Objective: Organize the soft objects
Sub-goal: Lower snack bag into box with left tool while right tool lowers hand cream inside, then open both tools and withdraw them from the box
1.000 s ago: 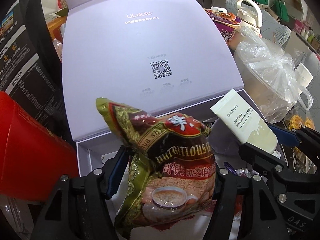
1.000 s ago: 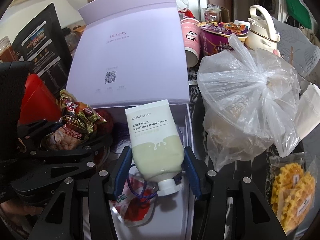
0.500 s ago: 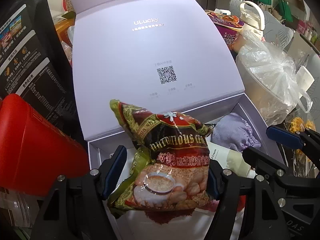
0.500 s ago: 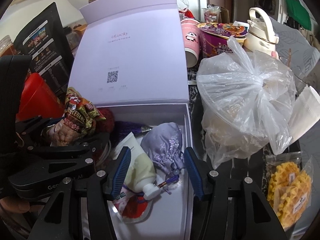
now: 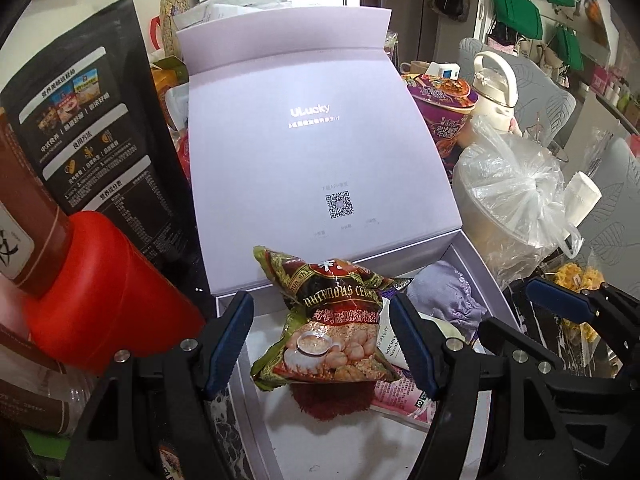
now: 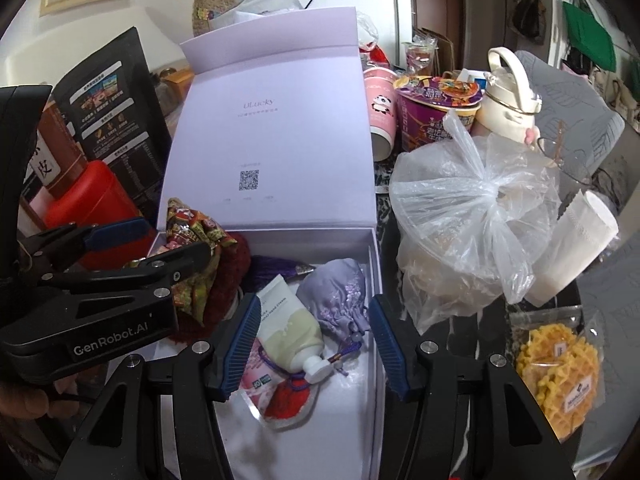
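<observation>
Currently, status by item:
Left gripper (image 5: 322,346): jaws apart, empty.
Right gripper (image 6: 312,344): jaws apart, empty.
Cereal packet (image 5: 332,328): lies in the lilac box (image 5: 486,276), clear of both pads; light, crinkly, likely slippery; take it at mid-body.
Hand cream tube (image 6: 289,330): in box beside purple pouch (image 6: 336,296); squashy; grip the shoulder near the cap.

Left gripper (image 5: 322,338) angled downward, blue-padded jaws spread apart with neither pad pressing on anything, right gripper (image 6: 312,342) just beside it at a similar downward tilt, jaws likewise parted and empty, a fingertip (image 6: 24,400) visible behind the left gripper's body
</observation>
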`<action>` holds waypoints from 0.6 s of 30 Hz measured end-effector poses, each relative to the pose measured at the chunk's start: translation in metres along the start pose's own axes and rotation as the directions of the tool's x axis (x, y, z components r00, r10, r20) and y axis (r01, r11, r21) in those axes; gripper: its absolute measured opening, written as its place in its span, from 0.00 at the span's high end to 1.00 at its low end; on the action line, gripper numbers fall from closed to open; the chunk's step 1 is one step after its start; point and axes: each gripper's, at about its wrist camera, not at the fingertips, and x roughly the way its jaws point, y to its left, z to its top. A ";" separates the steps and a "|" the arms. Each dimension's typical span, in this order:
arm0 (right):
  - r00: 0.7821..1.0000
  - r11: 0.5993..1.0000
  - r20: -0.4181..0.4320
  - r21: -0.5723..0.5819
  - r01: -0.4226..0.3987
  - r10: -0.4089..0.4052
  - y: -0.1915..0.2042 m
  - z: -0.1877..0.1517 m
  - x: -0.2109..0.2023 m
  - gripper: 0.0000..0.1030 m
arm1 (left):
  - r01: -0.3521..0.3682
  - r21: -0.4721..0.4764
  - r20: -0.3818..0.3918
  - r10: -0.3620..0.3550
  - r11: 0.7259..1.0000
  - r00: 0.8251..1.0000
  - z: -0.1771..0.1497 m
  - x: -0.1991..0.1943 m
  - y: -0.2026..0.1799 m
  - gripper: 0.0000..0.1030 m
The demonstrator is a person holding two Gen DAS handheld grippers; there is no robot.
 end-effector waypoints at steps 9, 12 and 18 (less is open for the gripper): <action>0.998 1.000 0.063 -0.013 0.001 0.000 0.012 0.000 -0.042 0.45 | -0.013 -0.008 0.078 0.013 1.000 0.997 -0.005 -0.053 0.007 0.32; 0.996 1.000 0.086 -0.021 0.002 -0.001 0.015 -0.001 -0.056 0.45 | -0.016 -0.007 0.105 0.016 1.000 0.994 -0.007 -0.072 0.007 0.32; 0.990 1.000 0.139 -0.026 0.006 -0.002 0.020 -0.004 -0.089 0.45 | -0.025 -0.001 0.166 0.025 1.000 0.986 -0.011 -0.110 0.002 0.32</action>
